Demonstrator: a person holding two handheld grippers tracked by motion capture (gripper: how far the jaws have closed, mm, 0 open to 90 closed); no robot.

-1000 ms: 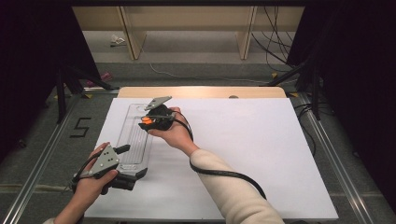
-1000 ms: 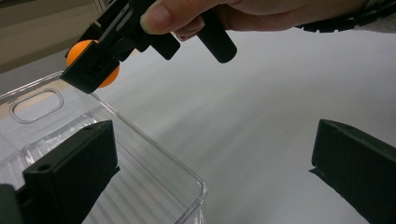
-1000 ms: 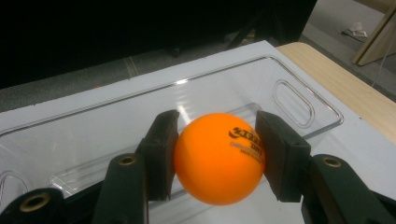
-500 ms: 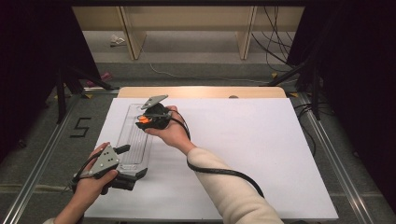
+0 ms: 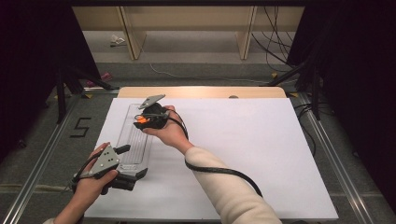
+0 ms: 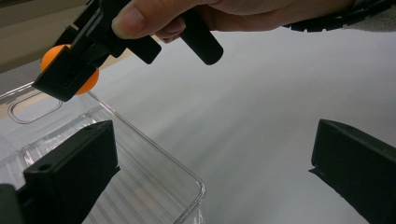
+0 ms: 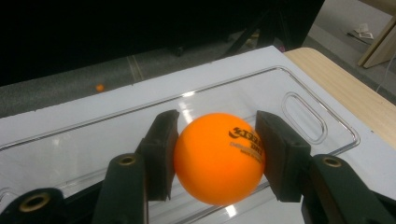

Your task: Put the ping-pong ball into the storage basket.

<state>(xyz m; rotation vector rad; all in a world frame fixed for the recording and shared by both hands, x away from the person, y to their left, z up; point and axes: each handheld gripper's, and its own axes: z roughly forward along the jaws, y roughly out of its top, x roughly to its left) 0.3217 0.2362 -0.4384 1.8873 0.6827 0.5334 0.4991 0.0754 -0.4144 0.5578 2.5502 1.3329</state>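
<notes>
Floor left of table: a "5" mark. White sheet covers the table; bare wood strip shows at the far edge.

Left gripper rests at the near end of the tray, jaws spread wide. In the left gripper view one jaw sits over the tray's near corner, the other over bare sheet; nothing between them.

Tray: clear plastic, ribbed floor, slot handle at the far end. Lies lengthwise on the sheet's left side. Nothing seen lying in it.

Right gripper held above the tray's far half, jaws clamped on an orange ball, pads pressing both sides. Ball carries dark print. Cable trails along the sleeve.
</notes>
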